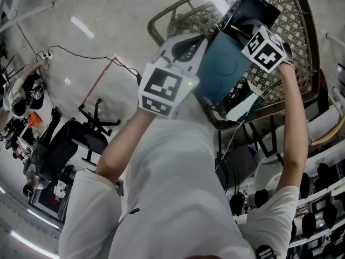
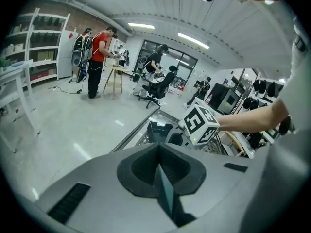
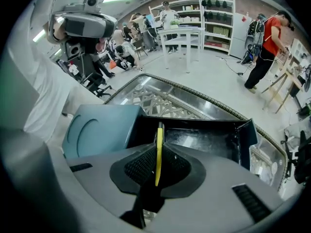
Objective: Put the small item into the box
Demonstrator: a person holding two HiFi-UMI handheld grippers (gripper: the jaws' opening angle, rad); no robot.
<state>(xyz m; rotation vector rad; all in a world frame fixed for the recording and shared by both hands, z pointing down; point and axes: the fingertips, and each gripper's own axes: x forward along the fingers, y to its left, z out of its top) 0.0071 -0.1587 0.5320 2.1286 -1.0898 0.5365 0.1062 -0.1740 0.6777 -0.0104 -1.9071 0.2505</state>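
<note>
Small item [image 3: 159,132], a thin yellow strip seen edge-on, sits pinched between the pressed-together jaws of the right gripper [image 3: 157,152]. Its free end pokes out over the near rim of the box [image 3: 204,139], whose black inside lies open just ahead. The item is not yet in the box.

The left gripper [image 2: 160,152] is likewise closed, on a thin teal panel [image 2: 166,191] that looks to be the edge of the box's lid [image 3: 97,130], which stands swung aside to the left of the opening.

The main risk is probably an early release. With the strip only at the rim, it could tip back out and land on the woven table [image 1: 294,26], whose open weave might let something so thin slip through. A flat strip may also cling to one jaw pad rather than drop cleanly. If the left grip slips, the lid could swing back over the opening and block the way.

In the head view both forearms reach forward with elbows bent. The right runs up the right side to its marker cube [image 1: 263,48] above the box, and the left angles in from lower left.
</note>
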